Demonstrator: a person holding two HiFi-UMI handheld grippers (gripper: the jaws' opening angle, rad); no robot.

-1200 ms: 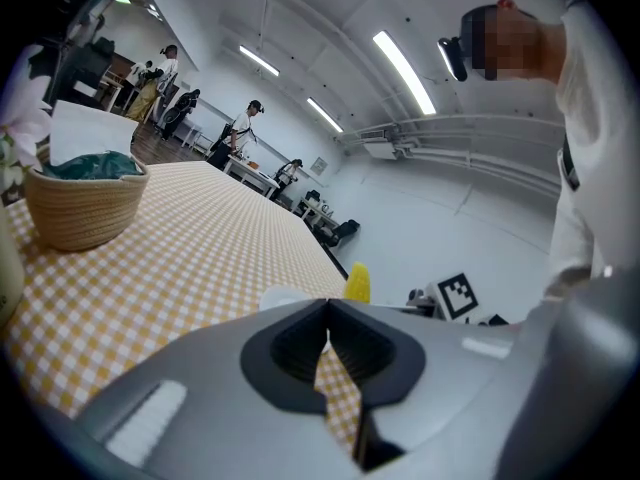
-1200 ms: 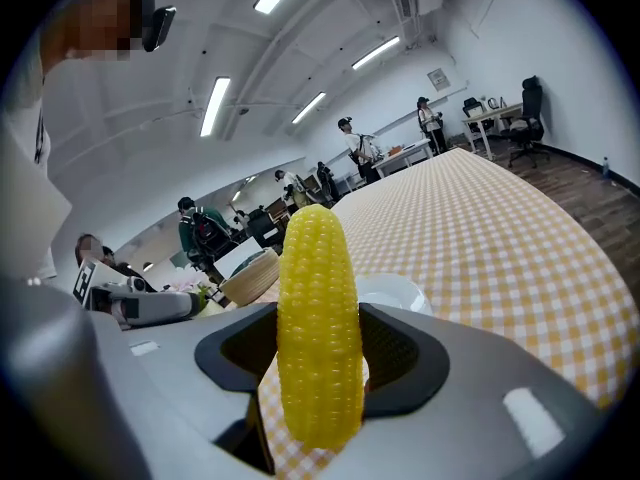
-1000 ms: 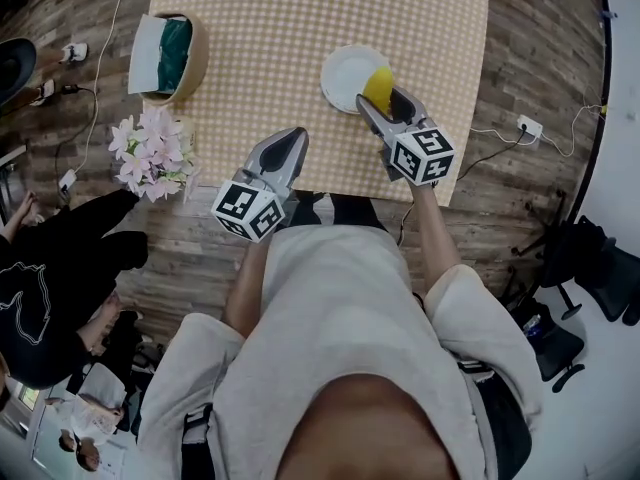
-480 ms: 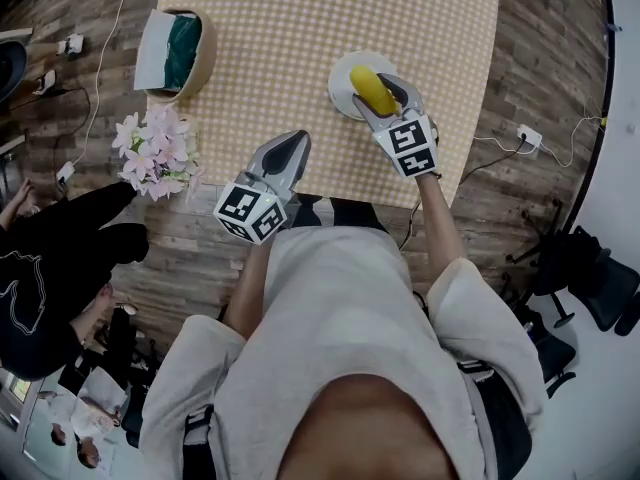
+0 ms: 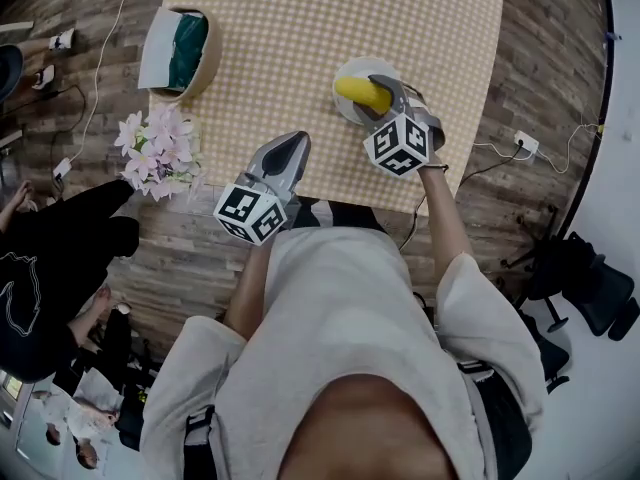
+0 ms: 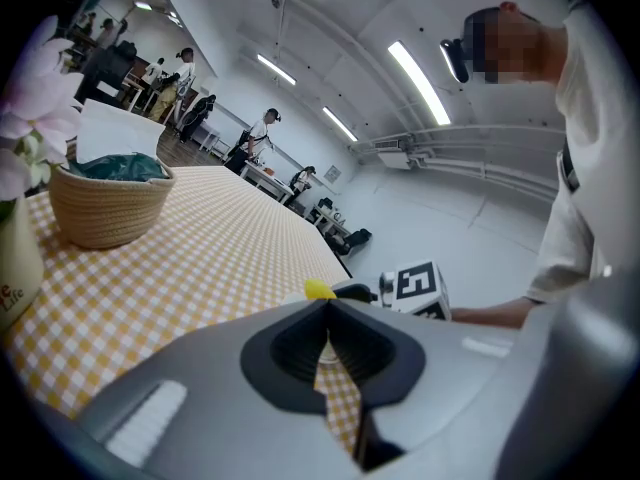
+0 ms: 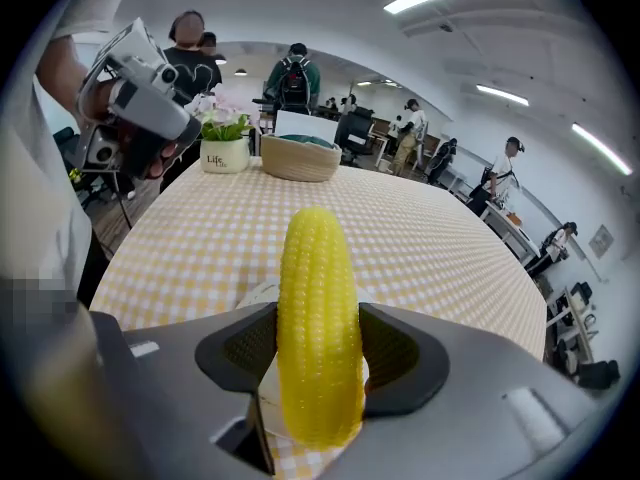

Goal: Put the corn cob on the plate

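Clamping corn cob [image 5: 362, 93] in right tongs [image 5: 385, 98], long axis running forward past the tips, hovering close over plate [image 5: 358, 67] directly beneath; holding left tongs [image 5: 297, 140] closed, empty, well aside over tabletop [image 5: 300, 28].

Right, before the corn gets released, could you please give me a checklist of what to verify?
1. Yellow corn cob clamped in the right gripper: ok.
2. Cob above the round white plate: ok.
3. Cob touching the plate: cannot tell.
4. Visible part of the plate bare: ok.
5. Left gripper shut, empty, away from the plate: ok.
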